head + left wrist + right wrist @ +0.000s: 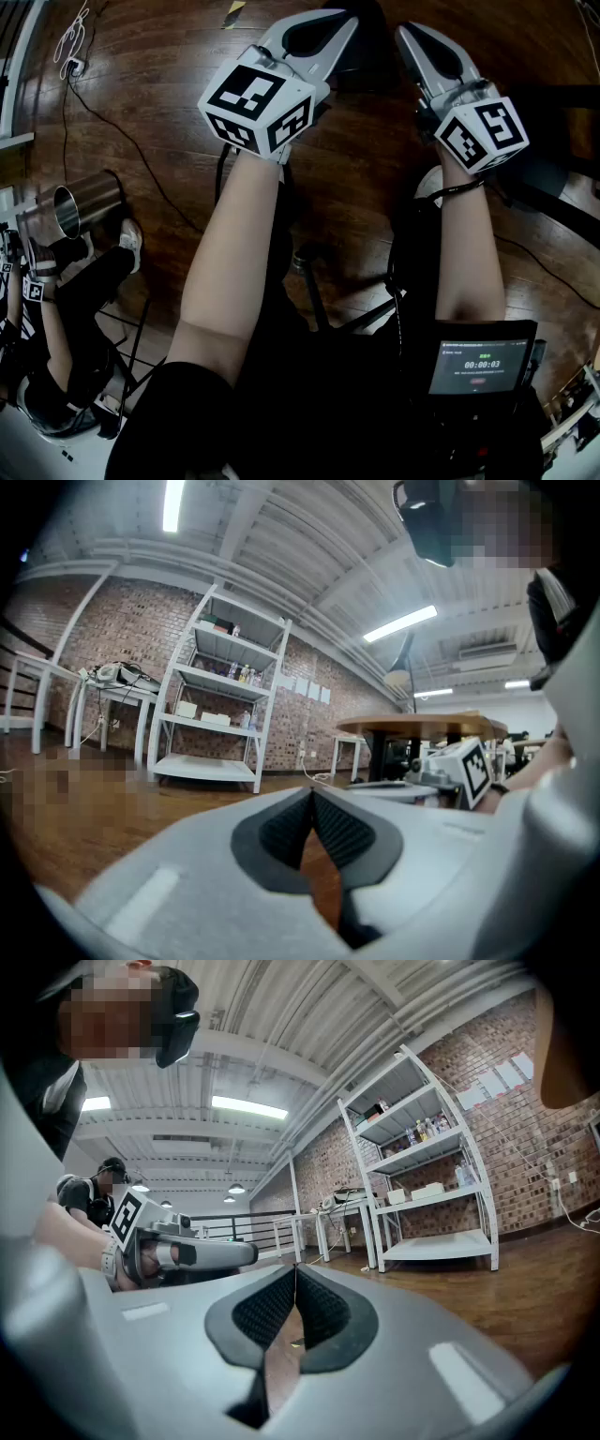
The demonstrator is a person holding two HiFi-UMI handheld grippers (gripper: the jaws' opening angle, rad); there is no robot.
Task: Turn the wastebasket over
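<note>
A shiny steel wastebasket (86, 201) is at the far left of the head view, tipped with its open mouth toward me, next to another person's legs. Both my grippers are held out level over the wooden floor, well to the right of it. The left gripper (339, 21) has its jaws shut with nothing between them; in its own view the left gripper (311, 791) shows its ribbed pads meeting at the tips. The right gripper (405, 32) is likewise shut and empty, and the right gripper (295, 1267) has its tips touching. Neither gripper touches the wastebasket.
A second person (66, 328) sits at the left with a marker cube (35, 289). A black cable (122, 131) runs across the floor. White shelving (220, 705) stands against a brick wall, with a round table (422, 728) nearby. A small screen (478, 367) hangs at my waist.
</note>
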